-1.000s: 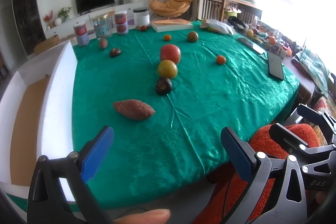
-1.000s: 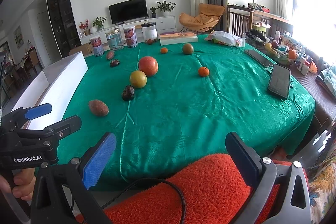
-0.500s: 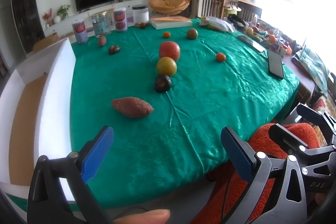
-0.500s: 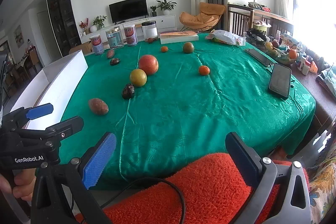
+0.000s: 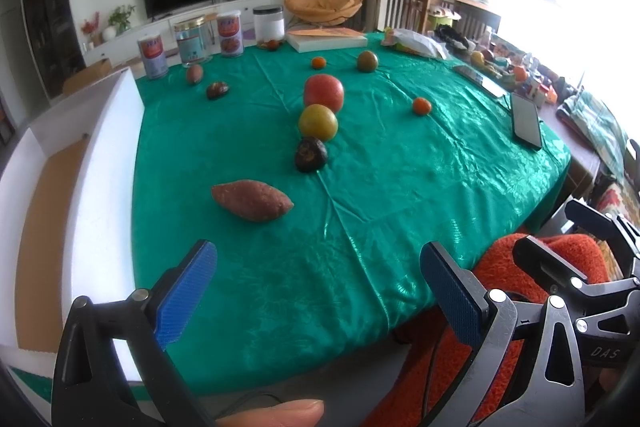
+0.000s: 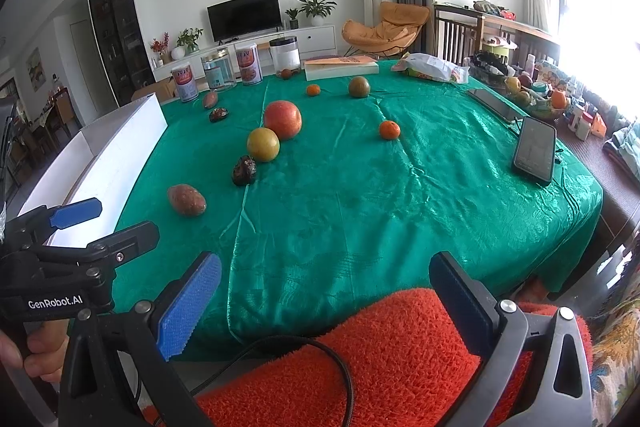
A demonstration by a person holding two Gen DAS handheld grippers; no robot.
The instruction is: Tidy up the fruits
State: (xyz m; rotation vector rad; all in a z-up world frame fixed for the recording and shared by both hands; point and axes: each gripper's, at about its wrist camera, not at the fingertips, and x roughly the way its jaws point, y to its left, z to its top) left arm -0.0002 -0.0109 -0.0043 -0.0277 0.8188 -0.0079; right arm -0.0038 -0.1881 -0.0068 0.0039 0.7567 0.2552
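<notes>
Fruits lie scattered on a green tablecloth (image 5: 400, 187). Nearest is a sweet potato (image 5: 251, 200) (image 6: 186, 199), then a dark wrinkled fruit (image 5: 311, 155) (image 6: 244, 170), a yellow-green fruit (image 5: 318, 122) (image 6: 263, 144) and a big red fruit (image 5: 323, 93) (image 6: 282, 119). A small orange (image 5: 421, 105) (image 6: 389, 129) sits to the right. Further back are a green-brown fruit (image 5: 367, 61), a small orange (image 5: 318, 62) and two dark fruits (image 5: 217, 90). My left gripper (image 5: 318, 287) is open and empty at the table's near edge. My right gripper (image 6: 324, 301) is open and empty above an orange cushion (image 6: 380, 355).
A white box with a cardboard floor (image 5: 104, 163) stands along the table's left side. Several tins and jars (image 5: 230, 34) and a book (image 5: 327, 39) line the far edge. A phone (image 5: 526, 121) lies at the right. Clutter fills the side table (image 6: 532, 95).
Both grippers have crept slightly forward and the left view has tilted a little; the fruits have not moved. Both stay open.
</notes>
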